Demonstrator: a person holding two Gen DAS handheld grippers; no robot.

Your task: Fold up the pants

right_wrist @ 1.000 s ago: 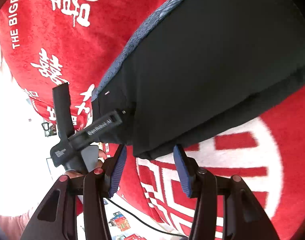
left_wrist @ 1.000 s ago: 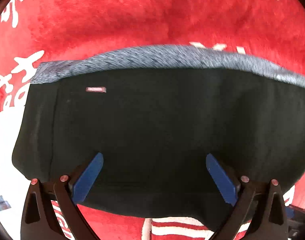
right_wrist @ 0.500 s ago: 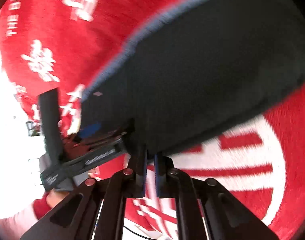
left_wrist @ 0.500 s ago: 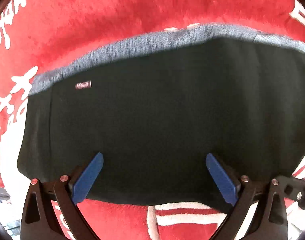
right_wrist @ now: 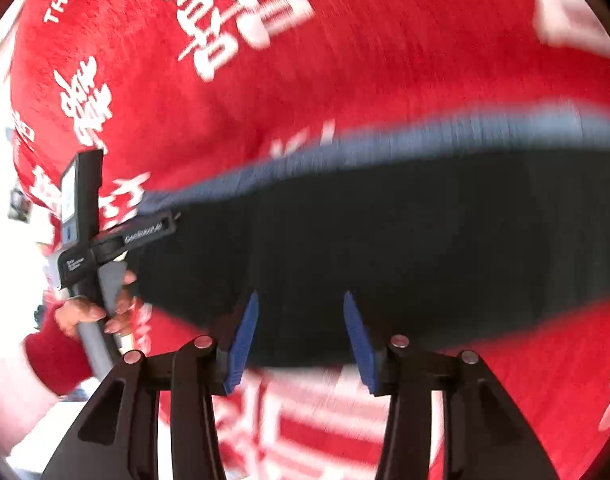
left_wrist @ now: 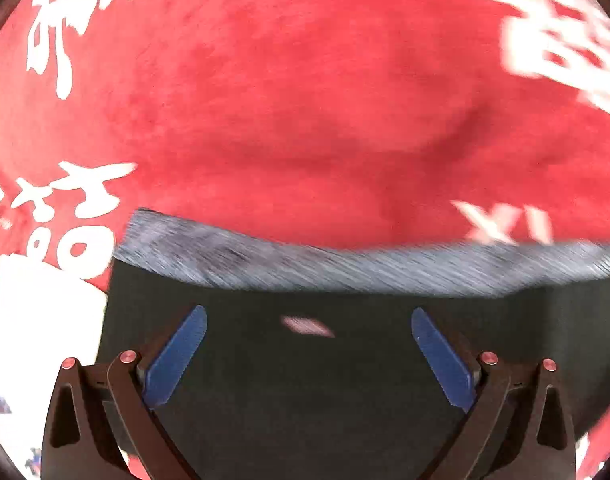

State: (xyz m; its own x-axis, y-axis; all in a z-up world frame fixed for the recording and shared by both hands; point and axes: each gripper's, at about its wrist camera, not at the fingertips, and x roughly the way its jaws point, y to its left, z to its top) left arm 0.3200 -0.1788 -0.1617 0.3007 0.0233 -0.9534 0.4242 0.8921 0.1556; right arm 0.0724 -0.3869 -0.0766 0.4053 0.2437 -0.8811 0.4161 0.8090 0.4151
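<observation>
The folded pants (left_wrist: 345,392) are black with a grey waistband (left_wrist: 345,268) along the far edge and a small pink label (left_wrist: 307,326). They lie on a red cloth. My left gripper (left_wrist: 309,316) is open, its blue fingers spread over the pants near the label. In the right wrist view the pants (right_wrist: 405,240) stretch across the middle. My right gripper (right_wrist: 301,300) is open over their near edge, with nothing between its blue pads. The other gripper's body (right_wrist: 105,240), held by a hand, sits at the pants' left end.
The red plush cloth (left_wrist: 305,100) with white characters covers the surface under and around the pants. A bright white area (left_wrist: 33,340) lies past the cloth's left edge. The person's red sleeve (right_wrist: 53,356) shows at the lower left of the right wrist view.
My right gripper was shut on the pants' edge half a second ago and is now open. My left gripper stayed open and moved forward toward the waistband.
</observation>
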